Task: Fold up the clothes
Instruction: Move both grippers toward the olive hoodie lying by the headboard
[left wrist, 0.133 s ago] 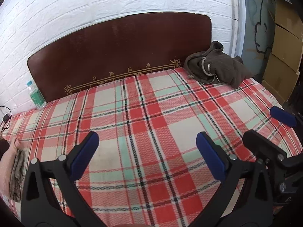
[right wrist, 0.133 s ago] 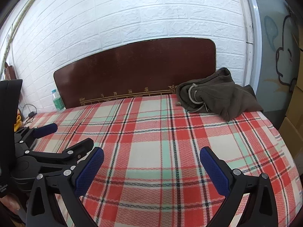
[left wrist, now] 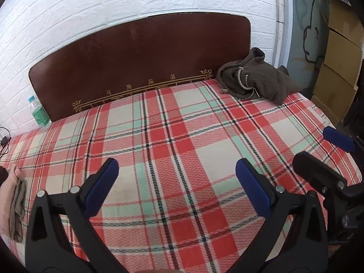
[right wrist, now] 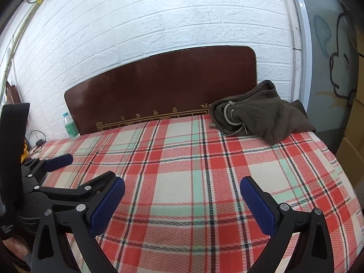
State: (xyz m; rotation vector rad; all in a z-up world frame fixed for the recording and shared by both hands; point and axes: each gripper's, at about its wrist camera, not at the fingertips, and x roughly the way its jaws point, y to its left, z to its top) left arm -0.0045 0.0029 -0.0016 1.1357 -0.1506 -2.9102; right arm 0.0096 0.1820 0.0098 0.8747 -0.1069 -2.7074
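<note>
We hold our left gripper [left wrist: 177,182] and right gripper [right wrist: 182,202] side by side above the near part of the plaid blanket [left wrist: 182,141], both spread wide with nothing between the blue pads. The brown hoodie [left wrist: 257,84] lies crumpled at the far right corner, against the headboard [left wrist: 141,61], well apart from both. A bottle [left wrist: 38,113] stands far left.

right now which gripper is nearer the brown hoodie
Right, though neither is close. The right gripper hangs open over the plaid blanket, with the brown hoodie ahead to its right by the headboard. The left gripper, also open, sits further left.
</note>
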